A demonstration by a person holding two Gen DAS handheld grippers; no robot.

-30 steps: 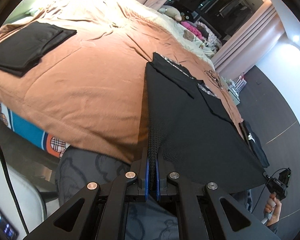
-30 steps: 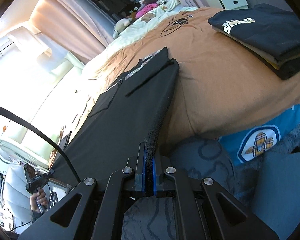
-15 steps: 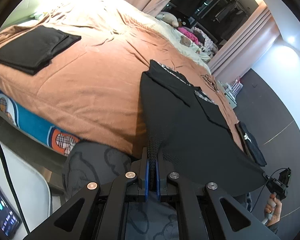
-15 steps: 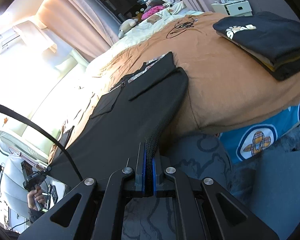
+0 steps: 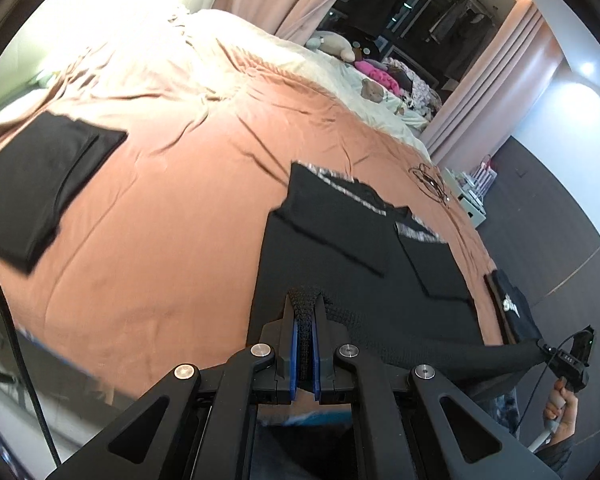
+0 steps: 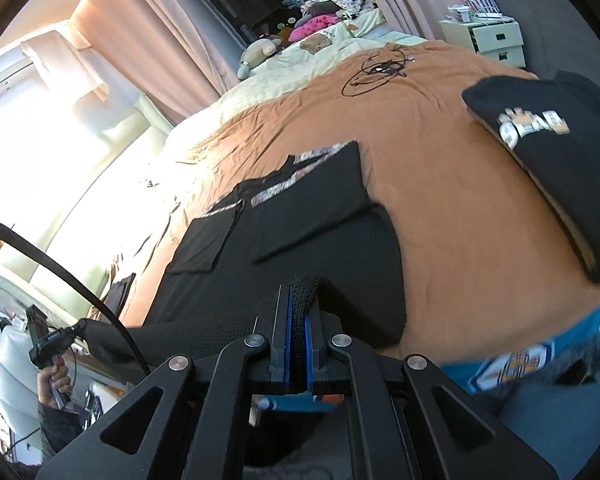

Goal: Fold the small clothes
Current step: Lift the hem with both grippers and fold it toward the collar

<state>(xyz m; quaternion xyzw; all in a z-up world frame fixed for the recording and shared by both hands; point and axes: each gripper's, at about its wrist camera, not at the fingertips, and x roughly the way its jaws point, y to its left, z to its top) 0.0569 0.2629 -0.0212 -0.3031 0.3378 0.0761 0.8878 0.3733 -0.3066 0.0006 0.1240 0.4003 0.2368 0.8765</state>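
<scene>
A black T-shirt (image 5: 364,264) lies spread on the orange bedspread (image 5: 172,216), its sleeves folded in over the body; it also shows in the right wrist view (image 6: 300,232). My left gripper (image 5: 305,320) is shut on the shirt's near hem at its left corner. My right gripper (image 6: 298,312) is shut on the hem at the other corner. The hem is lifted off the bed and stretched between the two grippers. The right gripper also shows at the lower right of the left wrist view (image 5: 572,360).
A folded black garment (image 5: 36,184) lies on the bed at the left. A folded black shirt with a printed logo (image 6: 548,148) lies on the right. A tangled cable (image 6: 380,70) lies farther up the bed. Pillows and soft toys (image 6: 260,50) sit at the head, and a white bedside cabinet (image 6: 496,38) stands beyond.
Both grippers have risen and moved forward over the bed with the hem, so the shirt's lower part lifts off the bed edge. Both stay shut on the fabric.
</scene>
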